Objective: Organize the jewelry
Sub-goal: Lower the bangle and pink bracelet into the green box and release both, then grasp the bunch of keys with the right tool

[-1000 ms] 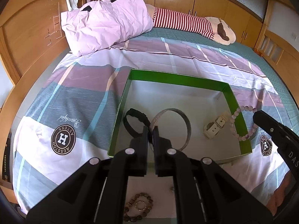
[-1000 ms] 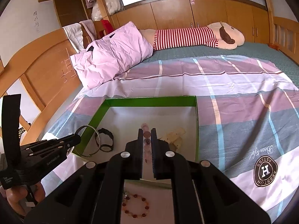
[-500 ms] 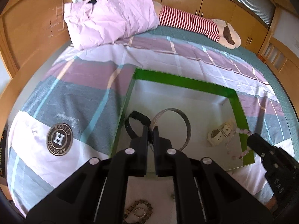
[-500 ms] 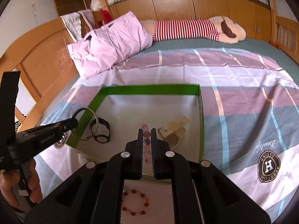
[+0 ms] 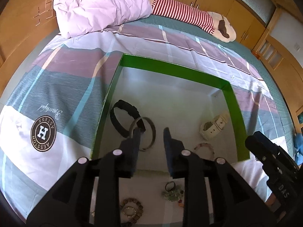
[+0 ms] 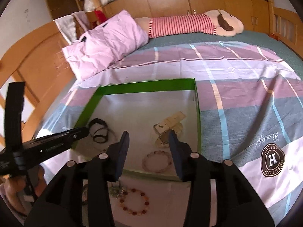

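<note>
A green box with a white floor lies on the bed. My left gripper hangs over its near left part, jaws opening and nothing pressed between the pads. A silver bangle lies below it against a black band. A cream watch and a pink bead bracelet lie to the right. In the right wrist view my right gripper is also opening, and the pink bead bracelet lies loose on the box floor beneath it. The cream watch sits just beyond.
In front of the box on the sheet lie a brown bead bracelet, a small green trinket cluster and an amber bead bracelet. A pink pillow and a striped plush toy lie at the far end. Wooden panels surround the bed.
Both grippers went from shut to open. The bangle left the left jaws and lies by the black band. The pink bracelet left the right jaws and lies on the box floor.
</note>
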### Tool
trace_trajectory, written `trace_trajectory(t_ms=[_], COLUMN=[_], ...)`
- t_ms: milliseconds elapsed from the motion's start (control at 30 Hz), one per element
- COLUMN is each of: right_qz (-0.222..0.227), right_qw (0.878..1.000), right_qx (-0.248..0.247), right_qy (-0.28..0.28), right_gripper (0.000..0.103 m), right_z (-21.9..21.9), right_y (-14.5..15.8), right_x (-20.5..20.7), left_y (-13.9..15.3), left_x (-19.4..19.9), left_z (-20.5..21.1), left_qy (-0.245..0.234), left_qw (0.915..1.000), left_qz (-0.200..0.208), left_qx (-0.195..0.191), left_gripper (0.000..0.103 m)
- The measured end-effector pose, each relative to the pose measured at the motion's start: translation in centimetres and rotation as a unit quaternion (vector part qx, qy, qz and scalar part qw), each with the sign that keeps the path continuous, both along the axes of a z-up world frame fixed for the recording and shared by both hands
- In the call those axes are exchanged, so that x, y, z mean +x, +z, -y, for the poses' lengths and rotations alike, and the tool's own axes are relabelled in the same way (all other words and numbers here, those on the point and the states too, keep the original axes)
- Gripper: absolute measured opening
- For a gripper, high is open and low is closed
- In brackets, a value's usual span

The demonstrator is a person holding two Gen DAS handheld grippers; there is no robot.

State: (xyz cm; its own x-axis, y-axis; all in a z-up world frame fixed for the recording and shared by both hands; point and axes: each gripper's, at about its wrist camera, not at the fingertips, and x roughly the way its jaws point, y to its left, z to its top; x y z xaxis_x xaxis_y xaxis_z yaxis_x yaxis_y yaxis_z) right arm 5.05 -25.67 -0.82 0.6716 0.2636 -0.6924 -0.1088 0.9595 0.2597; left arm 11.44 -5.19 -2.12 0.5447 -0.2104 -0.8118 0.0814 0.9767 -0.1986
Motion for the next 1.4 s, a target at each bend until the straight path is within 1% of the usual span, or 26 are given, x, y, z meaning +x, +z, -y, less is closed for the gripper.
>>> trace_trajectory(t_ms=[100, 167, 233, 267, 300, 367, 400, 533, 633, 667, 700, 767, 833, 867, 967, 1033, 1067, 1100, 1133, 1267, 1400], right_qz=[-0.014, -0.036, -0.075, -0.096, -0.116, -0.156, -0.159, -0.142, -0.138, -0.136, -0.134, -0.121, -0.108, -0.108, -0.13, -0.123, -0.124, -0.128, -0.126, -0.109, -0.114], right_qw=[0.999, 0.997, 0.994, 0.991, 0.988, 0.982, 0.982, 0.983, 0.982, 0.982, 0.983, 0.986, 0.988, 0.988, 0.984, 0.984, 0.984, 0.983, 0.983, 0.986, 0.989], right_qx=[-0.008, -0.014, -0.04, -0.056, -0.066, -0.068, -0.066, -0.042, -0.083, -0.089, -0.083, -0.046, -0.03, -0.027, -0.029, -0.031, -0.033, -0.028, -0.026, -0.062, -0.058], right_qy=[0.04, 0.06, 0.072, 0.075, 0.076, 0.082, 0.082, 0.105, 0.094, 0.091, 0.092, 0.101, 0.108, 0.111, 0.119, 0.122, 0.123, 0.128, 0.129, 0.11, 0.068], right_gripper=[0.043, 0.043, 0.042, 0.035, 0.03, 0.03, 0.03, 0.03, 0.03, 0.03, 0.03, 0.03, 0.03, 0.03, 0.03, 0.03, 0.013, 0.005, 0.005, 0.004, 0.004], right_z=[-0.9, -1.9, -3.0, -3.6, -4.0, -4.7, -4.8, -5.8, -6.3, -6.1, -6.0, -5.8, -6.4, -6.8, -7.9, -8.4, -8.5, -8.4, -8.4, -7.1, -4.0], right_y=[-0.1, -1.3, -3.6, -4.9, -6.0, -8.3, -8.7, -8.9, -9.1, -9.2, -9.0, -8.6, -8.1, -8.2, -9.7, -9.9, -9.7, -9.2, -8.9, -7.4, -6.6], right_x=[-1.3, -2.3, -2.7, -2.7, -2.6, -2.2, -2.2, -2.4, -2.5, -2.5, -2.3, -2.1, -1.7, -1.3, -0.5, -0.7, -0.8, -0.9, -1.2, -2.1, -1.4], left_y=[0.8, 0.9, 0.6, 0.4, 0.1, -0.7, -1.1, -3.4, -4.1, -4.2, -4.4, -4.6, -4.8, -4.8, -4.9, -4.9, -4.9, -4.9, -4.9, -5.1, -5.4], left_x=[-1.0, -1.9, -2.6, -2.9, -3.0, -3.2, -3.2, -2.6, -2.2, -2.3, -2.3, -2.4, -2.4, -2.4, -2.5, -2.5, -2.5, -2.6, -2.5, -2.5, -2.9], left_z=[0.0, -0.1, -0.2, -0.2, -0.2, -0.1, -0.1, -0.7, -1.2, -1.1, -1.2, -1.4, -1.5, -1.6, -1.4, -1.2, -1.1, -1.1, -1.2, -1.3, -1.4], left_qy=[-0.017, -0.035, -0.046, -0.05, -0.054, -0.06, -0.062, -0.044, -0.036, -0.036, -0.035, -0.032, -0.024, -0.023, -0.027, -0.032, -0.033, -0.034, -0.033, -0.032, -0.034], left_qw=[0.9998, 0.9992, 0.9985, 0.9981, 0.9975, 0.9962, 0.9955, 0.9911, 0.9887, 0.9883, 0.9878, 0.9869, 0.9866, 0.9865, 0.9864, 0.9863, 0.9862, 0.9861, 0.9861, 0.9851, 0.9835], left_qz=[-0.006, -0.018, -0.029, -0.036, -0.044, -0.062, -0.072, -0.125, -0.145, -0.148, -0.15, -0.156, -0.159, -0.159, -0.159, -0.158, -0.158, -0.158, -0.159, -0.164, -0.171], left_qx=[0.007, 0.005, 0.001, 0.002, 0.006, 0.011, 0.011, 0.014, 0.015, 0.017, 0.02, 0.024, 0.03, 0.031, 0.034, 0.036, 0.037, 0.038, 0.038, 0.04, 0.048], left_gripper=[0.024, 0.024, 0.024, 0.024, 0.025, 0.028, 0.031, 0.033, 0.034, 0.036, 0.039, 0.044, 0.046, 0.047, 0.048, 0.05, 0.051, 0.051, 0.052, 0.056, 0.057])
